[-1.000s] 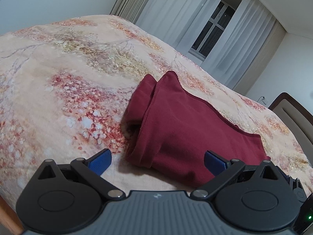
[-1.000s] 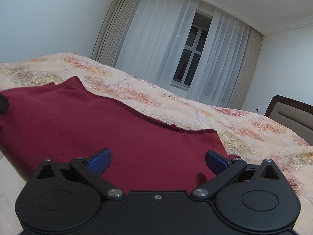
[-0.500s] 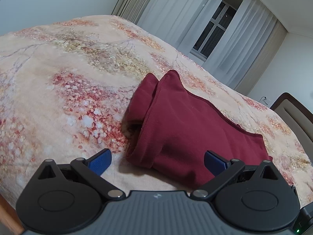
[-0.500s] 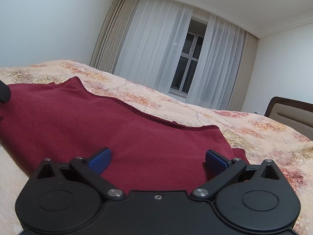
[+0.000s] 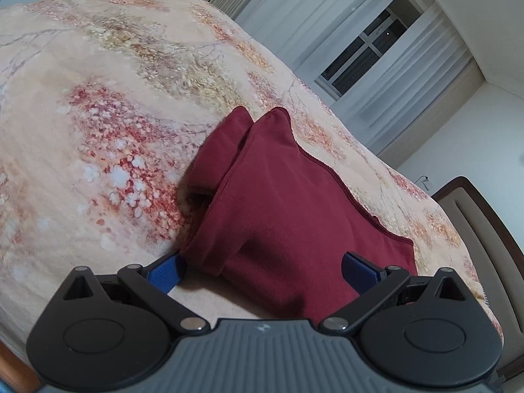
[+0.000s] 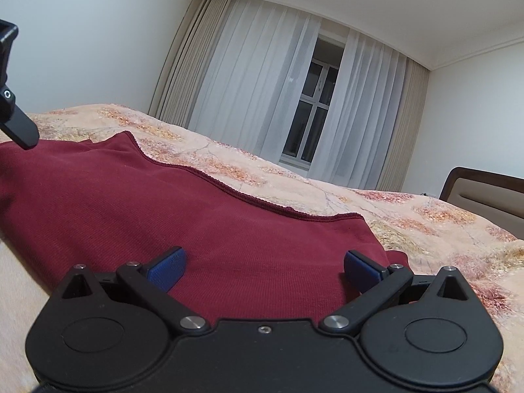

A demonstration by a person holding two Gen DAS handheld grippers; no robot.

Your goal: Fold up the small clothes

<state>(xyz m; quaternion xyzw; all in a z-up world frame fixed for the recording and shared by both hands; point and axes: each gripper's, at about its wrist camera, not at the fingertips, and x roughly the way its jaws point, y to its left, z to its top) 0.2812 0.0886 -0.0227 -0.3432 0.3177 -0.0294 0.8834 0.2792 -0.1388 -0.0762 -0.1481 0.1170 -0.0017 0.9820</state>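
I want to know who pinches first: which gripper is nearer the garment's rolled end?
Left. The left gripper straddles the rolled end of the maroon garment; the right gripper sits over its opposite end.
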